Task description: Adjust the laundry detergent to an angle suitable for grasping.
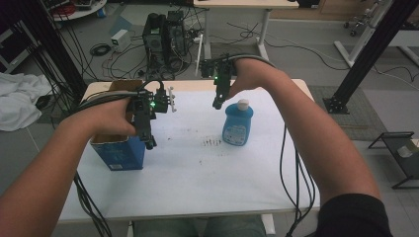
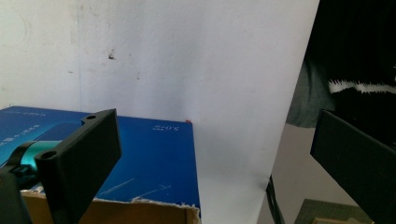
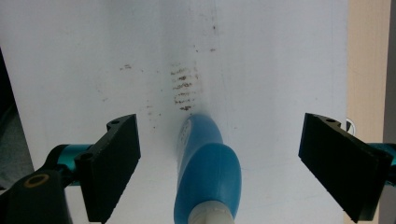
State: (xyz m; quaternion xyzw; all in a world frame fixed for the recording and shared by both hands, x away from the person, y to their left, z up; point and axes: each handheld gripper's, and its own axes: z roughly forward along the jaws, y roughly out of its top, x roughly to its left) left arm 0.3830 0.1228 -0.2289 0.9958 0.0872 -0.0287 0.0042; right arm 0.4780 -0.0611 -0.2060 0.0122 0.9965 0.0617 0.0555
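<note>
A blue bottle with a white cap stands upright on the white table top, right of centre. My right gripper hangs just left of and above its cap, pointing down. In the right gripper view the blue bottle lies between the wide-apart jaws of the right gripper, untouched. An open blue cardboard box stands at the table's left. My left gripper hovers open over the box's right edge. The left gripper view has the blue box below the left gripper, with nothing between its jaws.
Dark smudges mark the table beside the bottle. Cables trail from both grippers over the table's front edge. Behind the table stand a computer tower and loose cables on the floor. A black frame post rises at the right.
</note>
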